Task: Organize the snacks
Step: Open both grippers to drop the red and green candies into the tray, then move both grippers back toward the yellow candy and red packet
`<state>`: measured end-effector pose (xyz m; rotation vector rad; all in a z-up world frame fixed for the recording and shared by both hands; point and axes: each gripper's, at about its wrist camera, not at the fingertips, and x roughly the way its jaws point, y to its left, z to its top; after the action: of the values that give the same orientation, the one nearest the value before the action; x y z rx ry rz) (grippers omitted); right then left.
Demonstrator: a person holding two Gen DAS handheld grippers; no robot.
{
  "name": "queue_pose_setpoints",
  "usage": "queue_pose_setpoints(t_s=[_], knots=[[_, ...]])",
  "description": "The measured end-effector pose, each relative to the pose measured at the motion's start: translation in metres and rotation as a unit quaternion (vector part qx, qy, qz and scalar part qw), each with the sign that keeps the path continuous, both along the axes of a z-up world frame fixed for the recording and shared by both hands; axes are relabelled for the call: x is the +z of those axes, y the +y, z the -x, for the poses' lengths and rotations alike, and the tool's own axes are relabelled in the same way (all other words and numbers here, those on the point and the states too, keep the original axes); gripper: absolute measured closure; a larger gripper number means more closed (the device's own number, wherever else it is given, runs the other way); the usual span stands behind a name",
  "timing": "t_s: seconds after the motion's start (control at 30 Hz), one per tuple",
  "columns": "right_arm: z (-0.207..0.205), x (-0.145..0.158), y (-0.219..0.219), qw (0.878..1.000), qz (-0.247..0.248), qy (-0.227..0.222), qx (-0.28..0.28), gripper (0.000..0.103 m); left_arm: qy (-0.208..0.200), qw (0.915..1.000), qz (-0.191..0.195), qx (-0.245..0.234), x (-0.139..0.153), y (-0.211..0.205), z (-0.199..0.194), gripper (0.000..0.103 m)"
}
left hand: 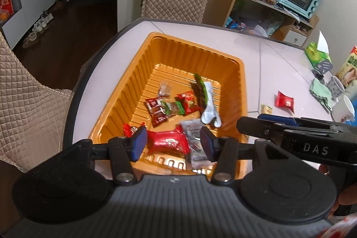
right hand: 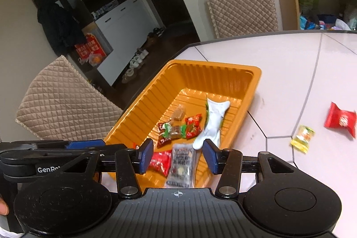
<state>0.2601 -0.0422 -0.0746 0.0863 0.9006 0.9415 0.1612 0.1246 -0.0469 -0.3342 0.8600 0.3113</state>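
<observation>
Orange ribbed plastic forms the tray (left hand: pixel 138 73), which sits near the rounded corner of the pale desk (left hand: pixel 279 59) and fills the middle of both views. In the left wrist view, the left tool (left hand: pixel 173 144) hangs over the tray's near end at the bottom centre, its blue pads apart with nothing pressed between them; a red packet (left hand: pixel 167 142) and a silver-grey packet (left hand: pixel 196 144) lie on the tray floor below that gap. Further up the tray lie dark red and green wrappers (left hand: pixel 169 108) and a white pouch (left hand: pixel 209 104). To the right of the tray, out on the desk, rest a small yellow sweet (left hand: pixel 266 109) and a red snack (left hand: pixel 285 102), close together. In the right wrist view, the right tool (right hand: pixel 178 157) hovers at the bottom centre over the same near end, pads likewise spread and gripping nothing.
</observation>
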Motion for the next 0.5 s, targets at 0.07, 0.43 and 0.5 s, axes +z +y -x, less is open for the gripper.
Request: queue_pose_setpoints(t_s=[0.07,0.43,0.5], knots=[[0.006,0.001,-0.01,1.0,-0.001,0.001,-0.007,0.049,-0.001,1.0,-0.002,-0.006,0.003,-0.007,0.004,0.053],[0.034,0.003,-0.077,0.998,0.01,0.007,-0.063,0.033,-0.005,0.9992,-0.003,-0.041,0.009,-0.05,0.023,0.038],[0.038,0.002,-0.088,0.997,0.015,0.009,-0.075,0.032,-0.004,0.9988,-0.001,-0.048,0.009,-0.058,0.025,0.036]])
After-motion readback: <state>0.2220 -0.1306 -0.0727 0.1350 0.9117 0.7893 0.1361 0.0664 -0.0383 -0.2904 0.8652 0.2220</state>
